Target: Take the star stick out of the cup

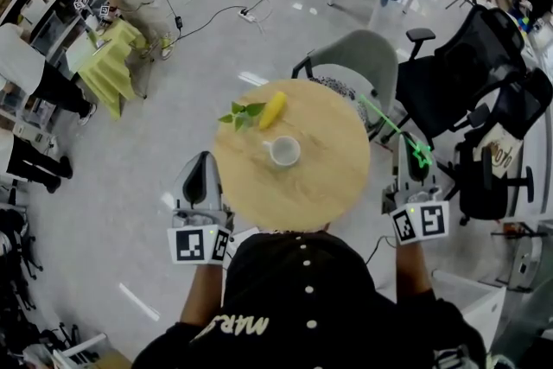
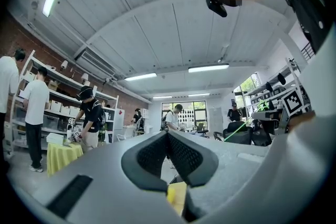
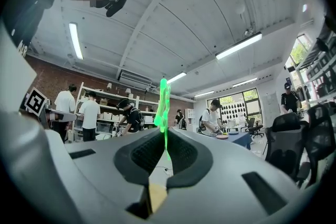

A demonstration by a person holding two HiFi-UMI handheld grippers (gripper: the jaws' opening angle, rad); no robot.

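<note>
The white cup [image 1: 283, 151] stands empty near the middle of the round wooden table [image 1: 328, 186]. The green star stick [image 1: 421, 155] is out of the cup, off the table's right edge, with my right gripper [image 1: 413, 153] shut on its thin shaft. In the right gripper view the star stick [image 3: 164, 99] rises from between the closed pads toward the ceiling. My left gripper [image 1: 204, 162] hovers off the table's left edge, shut with nothing in it; its pads [image 2: 185, 153] meet at the tips.
A banana [image 1: 273, 110] and green leaves [image 1: 242, 115] lie on the table's far side. A grey chair [image 1: 359, 65] and black office chairs [image 1: 479, 73] stand behind and right. Cables [image 1: 216, 13] cross the floor; people stand at shelves on the left.
</note>
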